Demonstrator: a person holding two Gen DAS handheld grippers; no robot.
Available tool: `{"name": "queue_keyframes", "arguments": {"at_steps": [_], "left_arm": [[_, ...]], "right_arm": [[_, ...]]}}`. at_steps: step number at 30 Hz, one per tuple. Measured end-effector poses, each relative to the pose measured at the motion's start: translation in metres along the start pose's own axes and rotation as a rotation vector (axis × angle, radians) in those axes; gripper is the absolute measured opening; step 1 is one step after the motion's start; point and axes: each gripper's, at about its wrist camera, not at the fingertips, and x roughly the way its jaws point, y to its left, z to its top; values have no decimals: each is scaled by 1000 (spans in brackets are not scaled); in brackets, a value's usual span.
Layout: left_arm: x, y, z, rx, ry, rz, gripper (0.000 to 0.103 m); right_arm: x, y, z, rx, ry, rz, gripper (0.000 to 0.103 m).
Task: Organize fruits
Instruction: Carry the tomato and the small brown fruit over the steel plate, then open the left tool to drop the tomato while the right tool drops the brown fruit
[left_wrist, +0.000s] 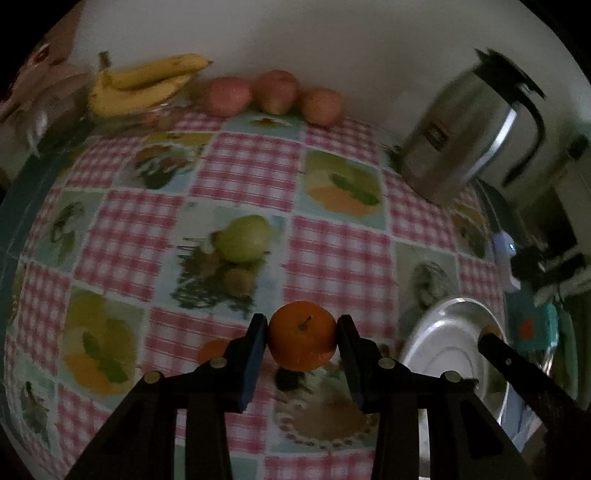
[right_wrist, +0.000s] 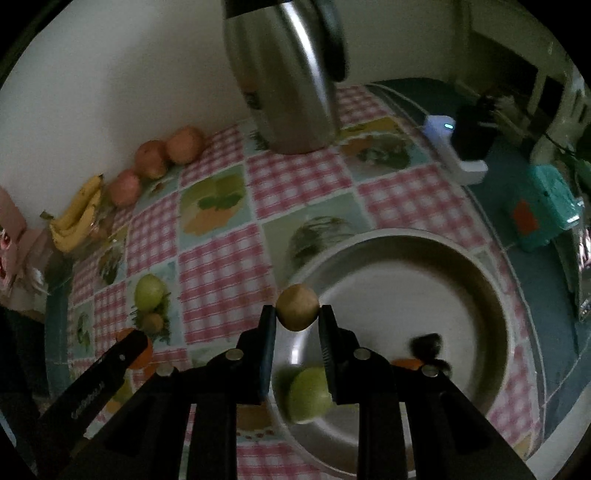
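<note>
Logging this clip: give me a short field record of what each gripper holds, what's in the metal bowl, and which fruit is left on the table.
left gripper: shut on orange
right gripper: shut on small brown fruit, above bowl rim
metal bowl: green fruit; other contents unclear
by wall: bananas, three reddish fruits
mid-table: green pear, small brown fruit beside it
also: steel kettle

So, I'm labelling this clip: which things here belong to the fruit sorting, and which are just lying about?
Part of the job:
- orange in the left tool
- small brown fruit in the right tool
- metal bowl with a green fruit in it
- green fruit on the cloth
- bananas
- three reddish fruits by the wall

Lying about:
- steel kettle
- teal box
- white gadget
</note>
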Motion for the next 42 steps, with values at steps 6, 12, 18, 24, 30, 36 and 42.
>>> {"name": "queue_keyframes", "arguments": {"at_steps": [6, 12, 18, 24, 30, 36, 42], "left_arm": [[3, -43, -13, 97, 33, -47, 41], [8, -90, -31, 226, 59, -69, 42], [12, -114, -40, 297, 53, -106, 42], [23, -117, -42, 317, 42, -88, 42], [31, -117, -43, 324, 38, -83, 42], [34, -120, -46, 338, 42, -76, 42], [37, -119, -46, 342, 55, -80, 43]], "right_arm": [[0, -39, 3, 81, 8, -56, 24], [-7, -64, 5, 132, -7, -90, 25], [-8, -76, 3, 161, -9, -78, 25], [4, -80, -1, 177, 25, -68, 25], [11, -81, -3, 181, 43, -63, 25], [15, -81, -4, 181, 58, -67, 25], [16, -79, -3, 173, 59, -73, 25]]}}
